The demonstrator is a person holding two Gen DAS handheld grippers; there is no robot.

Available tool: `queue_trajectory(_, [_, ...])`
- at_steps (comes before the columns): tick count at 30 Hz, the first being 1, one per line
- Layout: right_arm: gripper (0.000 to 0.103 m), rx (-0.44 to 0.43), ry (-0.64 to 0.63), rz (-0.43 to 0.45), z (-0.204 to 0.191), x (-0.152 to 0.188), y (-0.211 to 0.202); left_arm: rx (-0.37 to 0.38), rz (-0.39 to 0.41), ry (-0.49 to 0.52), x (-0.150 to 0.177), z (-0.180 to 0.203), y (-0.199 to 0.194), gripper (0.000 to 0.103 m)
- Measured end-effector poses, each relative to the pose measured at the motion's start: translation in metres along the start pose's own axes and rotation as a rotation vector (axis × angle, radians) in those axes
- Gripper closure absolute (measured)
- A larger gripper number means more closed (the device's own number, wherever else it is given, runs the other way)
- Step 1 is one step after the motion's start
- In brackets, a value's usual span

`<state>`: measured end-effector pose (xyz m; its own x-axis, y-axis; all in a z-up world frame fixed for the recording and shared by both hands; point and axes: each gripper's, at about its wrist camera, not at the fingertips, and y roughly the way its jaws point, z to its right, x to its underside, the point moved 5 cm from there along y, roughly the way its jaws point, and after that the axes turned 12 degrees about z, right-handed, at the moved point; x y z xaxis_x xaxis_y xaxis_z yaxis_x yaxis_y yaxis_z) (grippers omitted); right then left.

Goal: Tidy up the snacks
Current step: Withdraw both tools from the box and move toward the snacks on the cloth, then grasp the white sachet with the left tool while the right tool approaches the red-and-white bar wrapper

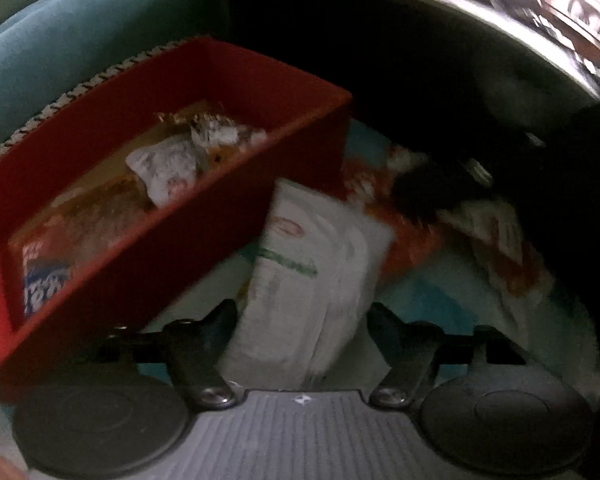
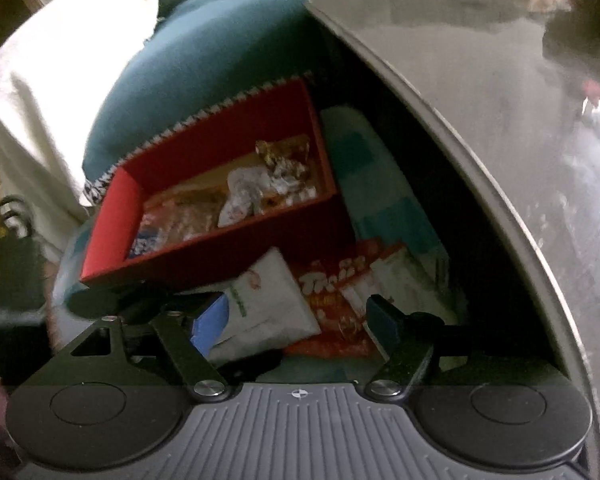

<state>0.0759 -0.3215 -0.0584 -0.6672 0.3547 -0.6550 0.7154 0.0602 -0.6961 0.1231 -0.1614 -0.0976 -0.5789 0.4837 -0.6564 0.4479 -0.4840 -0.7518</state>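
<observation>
A red box (image 1: 204,216) (image 2: 236,248) holds several snack packets, among them a crumpled white wrapper (image 1: 168,168) (image 2: 244,192). A white snack packet with green print (image 1: 312,280) (image 2: 264,300) lies just in front of the box. My left gripper (image 1: 302,320) is open, with its fingers either side of this packet. An orange-red snack packet (image 2: 340,300) (image 1: 384,200) lies beside the white one. My right gripper (image 2: 296,316) is open above both packets. Its black tip (image 1: 424,192) shows over the orange packet in the left wrist view.
A teal cushion (image 2: 204,72) with a zigzag trim lies behind the box. A grey glossy tabletop (image 2: 480,128) overhangs on the right, with a dark gap beneath. A white cloth (image 2: 56,92) lies at the left. The packets rest on a teal-and-white patterned surface (image 2: 384,200).
</observation>
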Motion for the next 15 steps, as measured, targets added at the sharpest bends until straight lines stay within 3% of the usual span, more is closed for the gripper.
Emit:
queue_trajectory(4, [0.022,0.002,0.01,0.006,0.005,0.003,-0.006,-0.031,-0.031,0.059,0.023,0.016,-0.018,0.047])
queue_trajectory(10, [0.021,-0.021,0.011,0.013,0.007,0.007,-0.009,-0.049,-0.045,-0.032,0.027,0.01,-0.031,0.049])
queue_trajectory(13, [0.021,0.001,-0.002,-0.006,0.008,0.01,-0.001,-0.079,-0.036,-0.063,0.021,0.006,-0.023,0.048])
queue_trajectory(15, [0.021,0.084,-0.059,-0.036,0.013,0.019,0.017,-0.091,-0.037,-0.076,0.02,0.005,-0.015,0.048])
